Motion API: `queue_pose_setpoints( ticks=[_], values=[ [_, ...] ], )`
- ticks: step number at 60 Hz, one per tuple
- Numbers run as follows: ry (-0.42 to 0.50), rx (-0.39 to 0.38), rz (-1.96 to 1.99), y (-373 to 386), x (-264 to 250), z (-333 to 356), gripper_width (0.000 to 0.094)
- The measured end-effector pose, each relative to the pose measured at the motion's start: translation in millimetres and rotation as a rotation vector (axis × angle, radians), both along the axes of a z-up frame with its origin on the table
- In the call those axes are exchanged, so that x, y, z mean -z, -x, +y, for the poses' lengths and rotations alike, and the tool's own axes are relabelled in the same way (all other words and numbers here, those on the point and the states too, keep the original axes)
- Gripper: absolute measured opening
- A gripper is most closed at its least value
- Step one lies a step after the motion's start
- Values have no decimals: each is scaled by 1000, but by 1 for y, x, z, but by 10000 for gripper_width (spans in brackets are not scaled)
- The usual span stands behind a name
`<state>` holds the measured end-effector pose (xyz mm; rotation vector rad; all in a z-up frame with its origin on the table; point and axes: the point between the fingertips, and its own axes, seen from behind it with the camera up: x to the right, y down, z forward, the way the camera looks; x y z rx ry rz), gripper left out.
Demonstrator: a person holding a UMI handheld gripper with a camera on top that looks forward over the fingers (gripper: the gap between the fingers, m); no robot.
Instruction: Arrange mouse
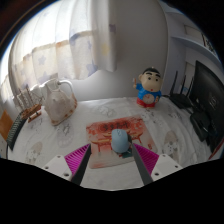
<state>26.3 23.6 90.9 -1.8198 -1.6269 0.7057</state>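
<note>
A light blue mouse point(120, 140) lies on a pinkish patterned mouse mat point(103, 131) on the white tabletop. My gripper point(110, 152) is low over the near edge of the mat. Its fingers are open, with the magenta pads point(76, 160) spread wide. The mouse sits at the fingertips, between them and close to the right finger, with a clear gap to the left finger. It rests on the mat and is not gripped.
A cartoon boy doll point(150, 88) stands beyond the mat to the right. A pale bag point(58, 100) stands at the far left, beside a wooden rack point(26, 100). A dark monitor point(209, 100) is at the right. Curtains hang behind the table.
</note>
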Motion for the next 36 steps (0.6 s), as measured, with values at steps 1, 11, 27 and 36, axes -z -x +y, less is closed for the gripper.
queue_pose_setpoints(
  ticks=[1,11,27,36],
  values=[
    [7,0,-4,-9,-6,-5,847],
    [53,-14,-57,-83,-45,-49,847],
    [6,-16,-66,-118,-66,-58,852],
    [-32,-39,-41,-115,-74,-59,854]
  ],
)
